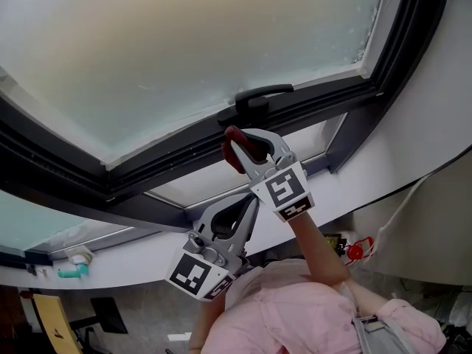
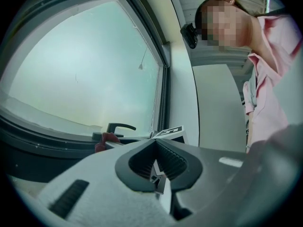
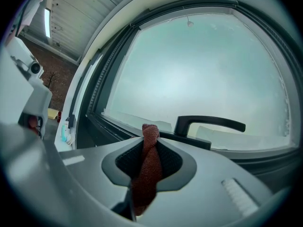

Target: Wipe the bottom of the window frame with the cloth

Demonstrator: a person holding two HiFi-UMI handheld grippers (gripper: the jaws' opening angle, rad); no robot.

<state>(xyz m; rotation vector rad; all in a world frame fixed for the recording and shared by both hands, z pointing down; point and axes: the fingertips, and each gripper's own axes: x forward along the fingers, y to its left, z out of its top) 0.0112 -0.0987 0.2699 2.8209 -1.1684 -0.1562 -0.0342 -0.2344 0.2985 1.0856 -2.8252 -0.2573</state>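
Observation:
The dark window frame [image 1: 184,157] runs across the head view, with its black handle [image 1: 259,94] on the lower rail. My right gripper [image 1: 237,140] is raised just below that handle and is shut on a dark red cloth [image 1: 236,152]. In the right gripper view the cloth [image 3: 147,160] is bunched between the jaws and pokes out toward the handle [image 3: 208,123]. My left gripper [image 1: 247,201] hangs lower, behind the right one, shut with nothing in it. In the left gripper view, the left gripper [image 2: 155,144] points at the cloth [image 2: 107,139] and the handle [image 2: 119,126].
A white sill [image 1: 133,260] lies under the frame with a teal object [image 1: 72,270] at its left end. A white wall [image 1: 435,116] borders the window on the right. A pink sleeve [image 1: 295,308], a yellow chair [image 1: 51,323] and a red item [image 1: 355,251] are below.

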